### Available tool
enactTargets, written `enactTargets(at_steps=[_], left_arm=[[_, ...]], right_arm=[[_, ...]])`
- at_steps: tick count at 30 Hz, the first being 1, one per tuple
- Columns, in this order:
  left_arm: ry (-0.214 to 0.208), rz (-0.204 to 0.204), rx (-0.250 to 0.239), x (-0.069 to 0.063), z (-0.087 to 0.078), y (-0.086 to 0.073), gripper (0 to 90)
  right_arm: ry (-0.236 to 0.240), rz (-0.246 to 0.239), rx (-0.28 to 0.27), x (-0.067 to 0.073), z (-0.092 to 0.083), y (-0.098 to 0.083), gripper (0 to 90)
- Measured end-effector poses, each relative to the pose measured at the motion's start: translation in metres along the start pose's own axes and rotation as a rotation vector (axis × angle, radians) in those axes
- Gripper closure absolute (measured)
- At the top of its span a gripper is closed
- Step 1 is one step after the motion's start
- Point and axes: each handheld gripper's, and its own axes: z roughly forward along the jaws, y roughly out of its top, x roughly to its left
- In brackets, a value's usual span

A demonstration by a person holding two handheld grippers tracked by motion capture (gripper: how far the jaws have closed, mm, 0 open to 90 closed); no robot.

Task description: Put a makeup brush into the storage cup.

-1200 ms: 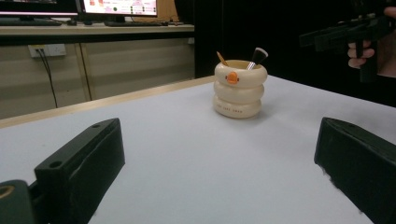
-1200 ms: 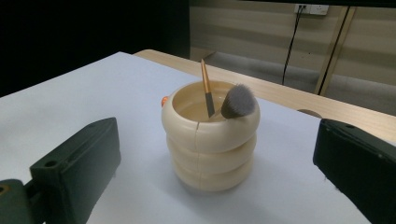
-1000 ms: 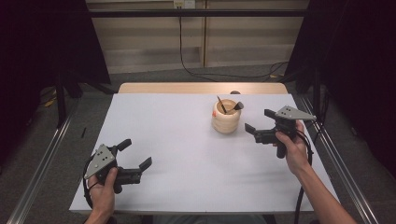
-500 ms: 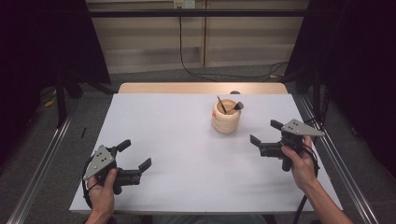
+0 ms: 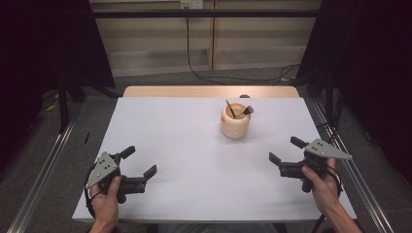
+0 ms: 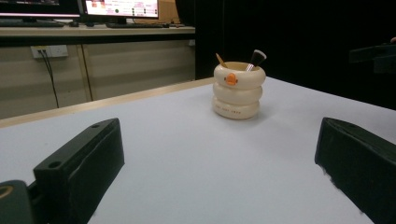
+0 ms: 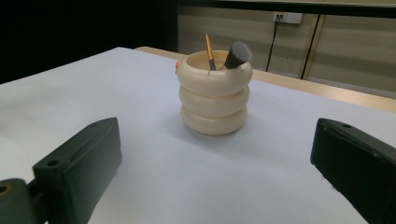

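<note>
Your left gripper jaws spread wide, empty, your right gripper likewise, both well apart from the ringed brush holder

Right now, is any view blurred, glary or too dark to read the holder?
High view: even light, dark surrounds, holder small but legible. Left gripper view: holder sharp, near jaws soft. Right gripper view: holder crisp with a faint shadow on the white table; no glare.

A lab: black curtains, monitors on a counter, railed white table.
</note>
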Motion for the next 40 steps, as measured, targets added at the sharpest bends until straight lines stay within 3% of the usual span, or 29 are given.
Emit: enactTargets(at_steps=[15,22,28,40], left_arm=[[0.019,-0.01,-0.004,0.001,-0.004,-0.001,1.3],[0.02,-0.015,-0.001,0.001,-0.003,-0.001,1.3],[0.013,-0.012,-0.006,0.001,-0.005,-0.001,1.3],[0.01,-0.012,-0.003,0.001,-0.004,-0.001,1.3]], right_arm=[[-0.062,0.065,-0.051,0.001,-0.032,-0.02,1.1],[-0.079,0.061,-0.06,0.003,-0.043,-0.028,1.0],[-0.084,0.028,-0.065,0.003,-0.046,-0.032,0.9],[-0.071,0.026,-0.05,0.002,-0.045,-0.034,1.4]])
